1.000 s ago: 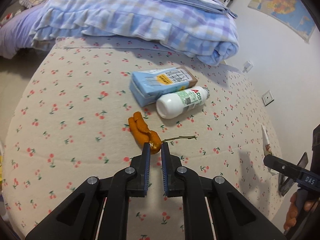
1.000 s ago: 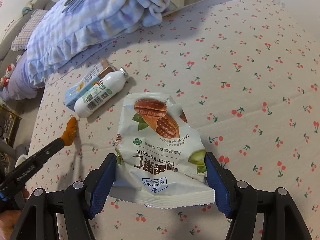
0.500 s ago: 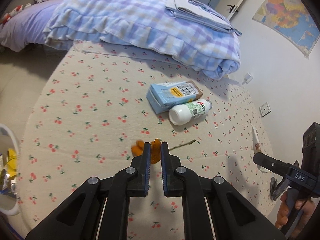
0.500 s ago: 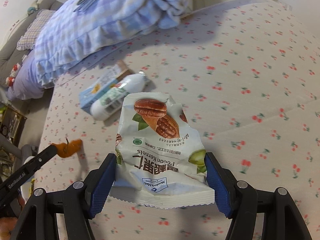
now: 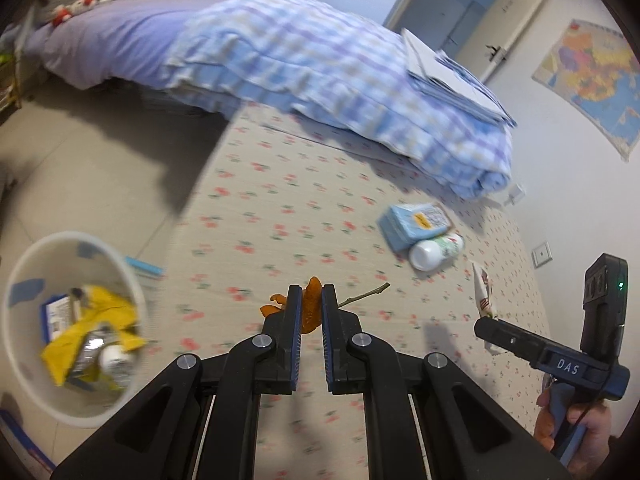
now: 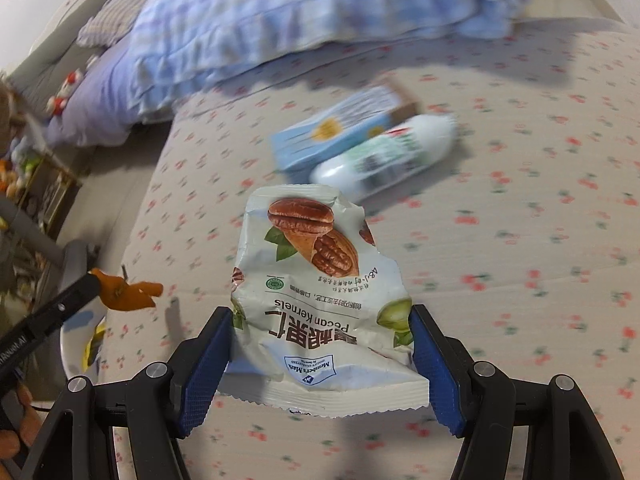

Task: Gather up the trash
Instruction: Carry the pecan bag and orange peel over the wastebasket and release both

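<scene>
My left gripper [image 5: 311, 294] is shut on an orange peel [image 5: 308, 307] with a thin stem and holds it in the air above the cherry-print mattress [image 5: 280, 216]. The peel also shows in the right wrist view [image 6: 126, 290]. My right gripper [image 6: 322, 320] is shut on a white pecan kernel bag [image 6: 316, 292], lifted off the mattress. A blue carton [image 5: 416, 222] and a white bottle [image 5: 434, 248] lie side by side on the mattress. A white trash bin [image 5: 72, 320] with yellow and other waste stands on the floor at the lower left.
A folded blue plaid quilt [image 5: 320, 72] with folded papers on top lies at the far end of the mattress. A purple bed [image 5: 112, 36] is behind it. A wall with a map [image 5: 592, 76] is on the right.
Both grippers rose and swung left toward the mattress edge with their loads. The trash bin has come into the left wrist view. The carton and bottle stayed put.
</scene>
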A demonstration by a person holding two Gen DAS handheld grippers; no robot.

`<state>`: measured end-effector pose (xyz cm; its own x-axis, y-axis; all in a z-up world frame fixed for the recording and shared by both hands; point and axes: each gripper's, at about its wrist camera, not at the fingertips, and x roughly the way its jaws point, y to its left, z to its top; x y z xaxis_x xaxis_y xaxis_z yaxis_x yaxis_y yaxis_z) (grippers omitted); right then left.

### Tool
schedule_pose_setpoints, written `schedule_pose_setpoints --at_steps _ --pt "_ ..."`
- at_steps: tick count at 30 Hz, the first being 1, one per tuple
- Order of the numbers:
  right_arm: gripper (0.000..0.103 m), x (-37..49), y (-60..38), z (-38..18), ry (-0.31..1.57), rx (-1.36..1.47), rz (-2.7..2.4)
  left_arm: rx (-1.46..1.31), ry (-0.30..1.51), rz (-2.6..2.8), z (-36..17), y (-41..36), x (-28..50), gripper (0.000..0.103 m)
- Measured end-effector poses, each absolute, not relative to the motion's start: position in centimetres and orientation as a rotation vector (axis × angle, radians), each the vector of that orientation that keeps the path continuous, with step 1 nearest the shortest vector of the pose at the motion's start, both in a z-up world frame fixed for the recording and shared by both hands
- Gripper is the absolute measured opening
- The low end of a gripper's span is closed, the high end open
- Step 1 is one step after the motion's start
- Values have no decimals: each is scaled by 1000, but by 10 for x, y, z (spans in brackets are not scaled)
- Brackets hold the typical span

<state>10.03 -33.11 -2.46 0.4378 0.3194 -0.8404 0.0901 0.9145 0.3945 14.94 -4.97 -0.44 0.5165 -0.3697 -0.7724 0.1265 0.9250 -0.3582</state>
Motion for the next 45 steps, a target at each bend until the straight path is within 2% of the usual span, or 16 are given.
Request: schedule_pose_setpoints --at_steps 14,23,24,26,27,28,41,42,45 --pt "74 125 -211 -31 1154 312 318 -395 988 -111 -7 88 130 9" --pt "74 131 -140 -38 1173 266 421 -428 1026 15 -13 142 126 11" --pt "74 132 -132 -39 1174 260 430 -431 1035 32 -14 147 126 14" --pt "74 134 -120 -40 1177 255 444 -447 1058 66 -16 157 125 40" --pt "74 134 -116 -41 1179 255 449 -451 1066 95 -17 163 124 61" --pt "74 136 -109 -42 1181 253 457 -447 1067 117 -17 166 123 70" --pt "77 144 -46 -53 1186 233 537 -361 1094 260 -20 201 114 80" --pt "78 144 -43 -53 1180 235 549 -362 1095 263 -20 202 114 81" --pt "92 147 -37 -56 1198 271 568 -357 1093 267 -20 203 113 82"
